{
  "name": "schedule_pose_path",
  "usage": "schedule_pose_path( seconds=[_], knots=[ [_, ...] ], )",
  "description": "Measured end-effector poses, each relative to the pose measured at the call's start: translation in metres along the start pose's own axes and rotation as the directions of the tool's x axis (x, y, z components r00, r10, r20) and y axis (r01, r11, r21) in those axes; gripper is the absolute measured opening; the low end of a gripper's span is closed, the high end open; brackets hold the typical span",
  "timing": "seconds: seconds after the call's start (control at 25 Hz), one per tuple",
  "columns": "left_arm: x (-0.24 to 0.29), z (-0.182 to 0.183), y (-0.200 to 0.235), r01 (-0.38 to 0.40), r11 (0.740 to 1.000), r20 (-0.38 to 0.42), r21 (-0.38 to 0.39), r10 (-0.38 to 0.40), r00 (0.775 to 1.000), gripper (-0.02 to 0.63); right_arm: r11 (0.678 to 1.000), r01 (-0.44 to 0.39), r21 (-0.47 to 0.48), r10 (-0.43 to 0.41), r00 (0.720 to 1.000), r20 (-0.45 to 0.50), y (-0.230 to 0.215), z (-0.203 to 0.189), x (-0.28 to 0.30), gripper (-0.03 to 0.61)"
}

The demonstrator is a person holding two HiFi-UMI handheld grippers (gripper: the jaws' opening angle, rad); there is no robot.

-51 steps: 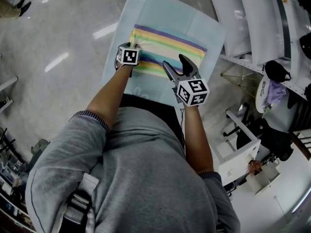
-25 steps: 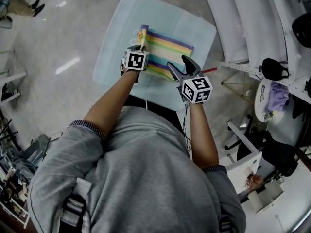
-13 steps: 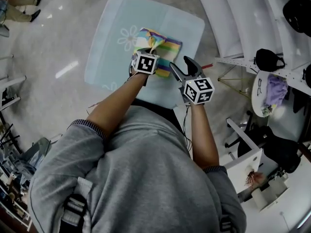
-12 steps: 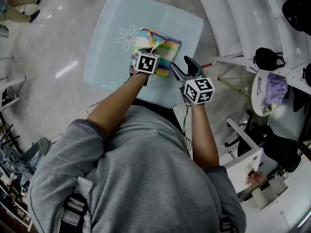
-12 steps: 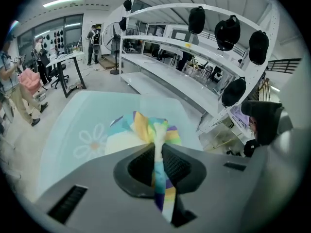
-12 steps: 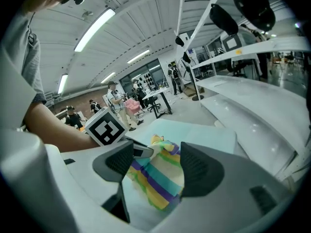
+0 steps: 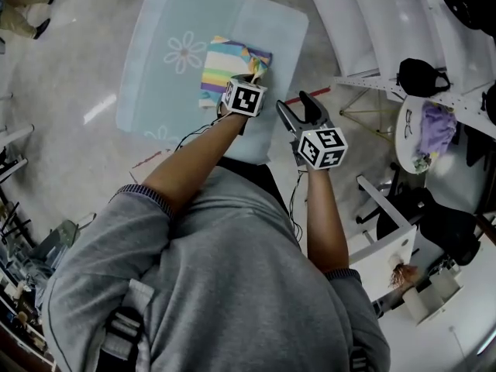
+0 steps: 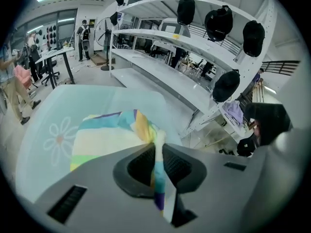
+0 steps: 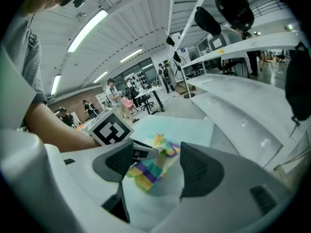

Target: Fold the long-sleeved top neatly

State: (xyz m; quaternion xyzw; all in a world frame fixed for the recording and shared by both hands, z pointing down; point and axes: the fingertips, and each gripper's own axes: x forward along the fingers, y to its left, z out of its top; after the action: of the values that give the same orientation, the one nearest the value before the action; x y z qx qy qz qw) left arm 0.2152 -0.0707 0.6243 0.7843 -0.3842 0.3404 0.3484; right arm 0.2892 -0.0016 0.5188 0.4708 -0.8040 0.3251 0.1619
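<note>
Since the earlier frames, the striped long-sleeved top's [image 7: 219, 67] left edge has been carried rightward over the rest, on the bench [image 7: 155, 45]. That edge is clamped in the left tool [image 8: 157, 164]; the right tool [image 9: 158, 168] is held apart, empty. Edges should be aligned before release.

Right claw [image 9: 156, 165] with jaws apart and empty, striped top [image 9: 147, 174] bunched on pale blue table [image 9: 182, 126] beyond them, left claw [image 9: 149, 152] pinching its raised edge, white shelves [image 9: 243, 106] at right.
</note>
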Motion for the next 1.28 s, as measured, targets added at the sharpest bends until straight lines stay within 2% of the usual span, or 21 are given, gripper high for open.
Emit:
schedule_pose_path(
  seconds=[0.08, 0.12, 0.24, 0.32, 0.48, 0.6, 0.76, 0.92, 1.04, 1.12, 1.2, 1.28],
  knots=[
    [0.012, -0.014, -0.008, 0.04, 0.999, -0.032, -0.018, -0.041, 0.999, 0.073, 1.0, 0.008, 0.009, -0.008, 1.0, -0.008, -0.006, -0.007, -0.004, 0.319],
    [0.016, -0.022, -0.015, 0.084, 0.996, -0.059, -0.041, -0.086, 0.995, 0.108, 1.0, 0.009, 0.015, -0.009, 1.0, -0.013, -0.009, -0.011, -0.005, 0.319],
    [0.022, -0.046, -0.05, 0.26, 0.956, -0.11, -0.134, -0.275, 0.955, 0.204, 0.999, 0.002, 0.043, -0.001, 1.0, -0.031, -0.016, -0.024, -0.001, 0.321],
    [0.017, -0.059, -0.063, 0.303, 0.945, -0.122, -0.125, -0.318, 0.94, 0.209, 0.997, -0.01, 0.075, 0.013, 0.999, -0.036, -0.019, -0.031, 0.006, 0.321],
    [-0.006, -0.072, -0.06, 0.286, 0.958, -0.129, 0.013, -0.282, 0.951, 0.209, 0.989, -0.04, 0.144, 0.046, 0.998, -0.037, -0.024, -0.038, 0.035, 0.321],
    [-0.022, -0.076, -0.045, 0.253, 0.959, -0.126, 0.13, -0.237, 0.963, 0.209, 0.98, -0.057, 0.189, 0.066, 0.997, -0.045, -0.028, -0.042, 0.063, 0.321],
    [-0.033, -0.08, -0.021, 0.195, 0.948, -0.099, 0.253, -0.175, 0.98, 0.209, 0.967, -0.063, 0.247, 0.082, 0.994, -0.069, -0.037, -0.049, 0.103, 0.322],
    [-0.029, -0.084, -0.006, 0.175, 0.92, -0.097, 0.35, -0.15, 0.984, 0.209, 0.94, -0.02, 0.341, 0.058, 0.993, -0.103, -0.06, -0.062, 0.143, 0.322],
    [-0.016, -0.102, -0.001, 0.204, 0.907, -0.155, 0.369, -0.157, 0.975, 0.21, 0.91, -0.005, 0.415, 0.061, 0.991, -0.123, -0.068, -0.067, 0.166, 0.322],
    [-0.01, -0.113, 0.001, 0.221, 0.914, -0.176, 0.339, -0.169, 0.97, 0.209, 0.891, -0.026, 0.454, 0.096, 0.987, -0.132, -0.063, -0.071, 0.177, 0.31],
    [-0.006, -0.118, 0.003, 0.226, 0.926, -0.179, 0.303, -0.178, 0.968, 0.209, 0.891, -0.037, 0.452, 0.113, 0.983, -0.142, -0.059, -0.071, 0.183, 0.219],
    [-0.004, -0.12, 0.005, 0.23, 0.931, -0.179, 0.284, -0.184, 0.967, 0.209, 0.917, -0.04, 0.397, 0.105, 0.984, -0.144, -0.056, -0.065, 0.184, 0.118]
  ],
)
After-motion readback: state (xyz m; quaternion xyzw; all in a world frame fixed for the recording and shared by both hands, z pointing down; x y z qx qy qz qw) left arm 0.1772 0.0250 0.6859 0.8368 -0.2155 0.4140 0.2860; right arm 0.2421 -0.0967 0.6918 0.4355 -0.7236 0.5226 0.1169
